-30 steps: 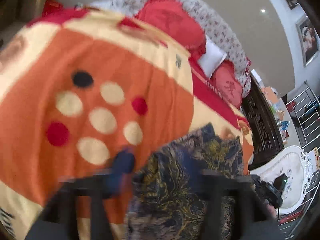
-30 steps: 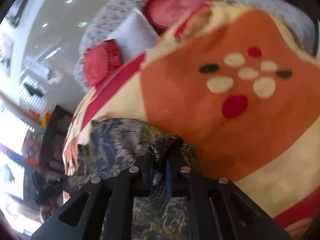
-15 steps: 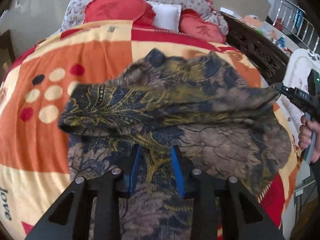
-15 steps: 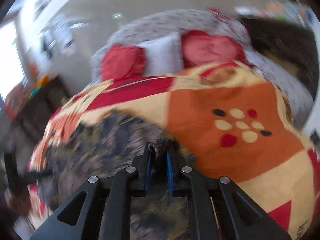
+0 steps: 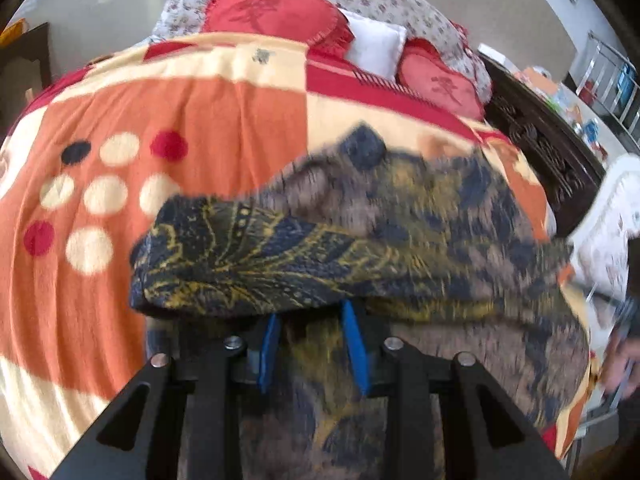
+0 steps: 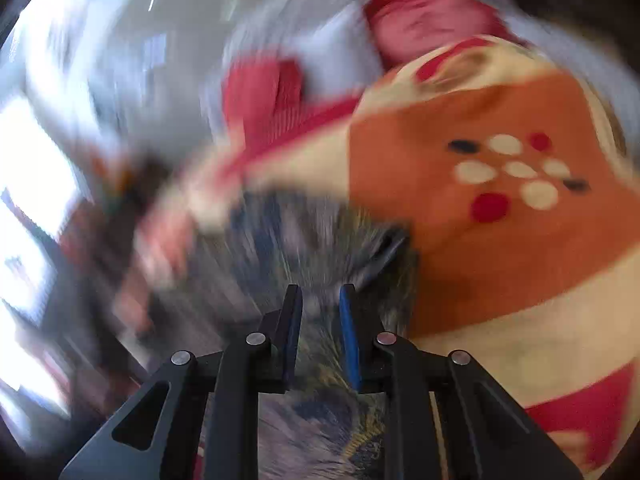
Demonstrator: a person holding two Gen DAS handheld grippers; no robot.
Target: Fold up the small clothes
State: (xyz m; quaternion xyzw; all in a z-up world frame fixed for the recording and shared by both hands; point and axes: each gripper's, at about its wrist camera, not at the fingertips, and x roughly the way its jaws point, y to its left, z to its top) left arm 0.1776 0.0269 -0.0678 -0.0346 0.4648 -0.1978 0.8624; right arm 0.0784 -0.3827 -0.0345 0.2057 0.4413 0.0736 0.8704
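Dark patterned garment [image 5: 360, 248] spread on the bed's orange blanket [image 5: 192, 112], one edge folded over. Left gripper [image 5: 312, 320] low, fingers parted under that fold. Right gripper [image 6: 320, 300] blurred, fingers narrowly apart above cloth.

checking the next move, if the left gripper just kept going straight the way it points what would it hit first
Most likely the dark patterned garment: its folded edge drapes right over the tips of the left gripper, whose jaws stand apart. The orange blanket lies beyond it. Depth is hard to judge, so contact may already be there.
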